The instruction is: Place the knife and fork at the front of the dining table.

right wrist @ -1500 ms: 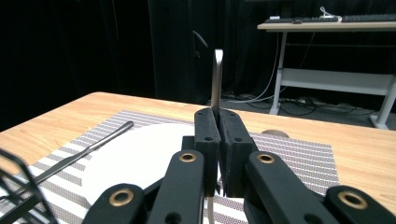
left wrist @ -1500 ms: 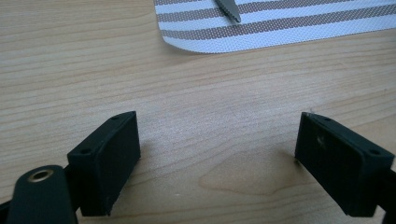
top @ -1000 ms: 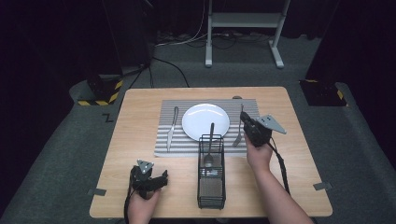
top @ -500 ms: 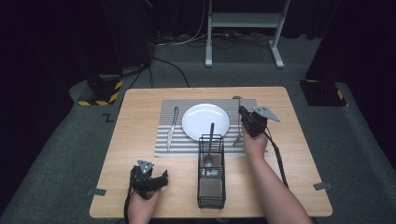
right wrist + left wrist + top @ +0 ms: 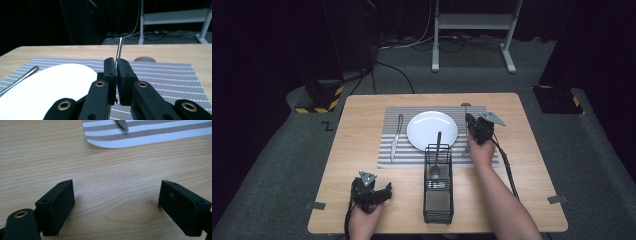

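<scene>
My right gripper (image 5: pixel 472 122) hovers over the striped placemat (image 5: pixel 392 150) just right of the white plate (image 5: pixel 432 129). In the right gripper view its jaws (image 5: pixel 116 61) are shut on a thin metal utensil (image 5: pixel 120 47), whose handle sticks up past the tips. My left gripper (image 5: pixel 373 192) rests low near the table's front left. Its jaws stand wide open over bare wood (image 5: pixel 112 195), with nothing between them. A knife (image 5: pixel 396 135) lies on the mat left of the plate, and its tip (image 5: pixel 122 125) shows in the left gripper view.
A black wire caddy (image 5: pixel 438 197) stands at the front middle, and a spoon (image 5: pixel 437 150) in it leans toward the plate. A grey rounded shape (image 5: pixel 144 59) lies at the mat's far edge. A white stand (image 5: pixel 472 22) and cables are on the floor behind the table.
My right gripper has moved a little farther from the person along the plate's right side, still shut on the utensil. The left gripper has stayed put.
</scene>
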Demonstrator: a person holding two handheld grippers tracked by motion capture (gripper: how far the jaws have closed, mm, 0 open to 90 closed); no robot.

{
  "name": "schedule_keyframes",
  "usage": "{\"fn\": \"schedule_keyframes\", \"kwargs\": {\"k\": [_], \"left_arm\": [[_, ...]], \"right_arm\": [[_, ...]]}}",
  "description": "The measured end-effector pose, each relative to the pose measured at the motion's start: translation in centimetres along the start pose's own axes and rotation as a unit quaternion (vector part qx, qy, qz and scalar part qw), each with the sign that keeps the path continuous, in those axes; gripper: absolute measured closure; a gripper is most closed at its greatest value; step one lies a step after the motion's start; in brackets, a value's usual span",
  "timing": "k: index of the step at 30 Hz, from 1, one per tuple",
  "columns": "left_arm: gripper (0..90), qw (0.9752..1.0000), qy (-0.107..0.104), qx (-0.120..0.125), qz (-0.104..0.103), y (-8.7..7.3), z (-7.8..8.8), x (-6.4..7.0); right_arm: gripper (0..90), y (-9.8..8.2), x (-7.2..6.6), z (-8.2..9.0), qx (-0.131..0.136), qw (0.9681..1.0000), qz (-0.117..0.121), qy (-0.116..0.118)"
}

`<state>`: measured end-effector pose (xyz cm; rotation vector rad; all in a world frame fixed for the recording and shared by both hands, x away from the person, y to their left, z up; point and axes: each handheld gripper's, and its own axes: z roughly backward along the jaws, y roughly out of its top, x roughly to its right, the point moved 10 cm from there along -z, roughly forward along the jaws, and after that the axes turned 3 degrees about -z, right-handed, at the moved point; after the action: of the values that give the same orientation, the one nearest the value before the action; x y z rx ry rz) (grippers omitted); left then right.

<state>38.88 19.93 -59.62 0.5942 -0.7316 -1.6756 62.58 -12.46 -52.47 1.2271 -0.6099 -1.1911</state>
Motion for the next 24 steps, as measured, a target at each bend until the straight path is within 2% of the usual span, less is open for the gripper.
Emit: {"fn": "schedule_keyframes", "kwargs": {"k": [7, 21, 22, 24], "left_arm": [[13.1, 1.0, -0.003, 0.0, 0.001, 0.0, 0.0, 0.0], [12.5, 1.0, -0.008, 0.001, 0.003, 0.0, 0.0, 0.0], [12.3, 1.0, -0.008, 0.001, 0.002, 0.0, 0.0, 0.0], [12.3, 1.0, -0.009, 0.001, 0.003, 0.0, 0.0, 0.0]], "right_arm": [[86.7, -1.0, 1.2, -1.0, -0.02, 0.9995, -0.019, -0.016], [86.0, -1.5, 1.3, -1.5, -0.03, 0.9993, 0.0, -0.023], [88.0, -1.5, 1.3, -1.5, -0.03, 0.9993, -0.001, -0.022], [83.6, -1.4, 1.2, -1.5, -0.029, 0.9993, 0.002, -0.023]]}}
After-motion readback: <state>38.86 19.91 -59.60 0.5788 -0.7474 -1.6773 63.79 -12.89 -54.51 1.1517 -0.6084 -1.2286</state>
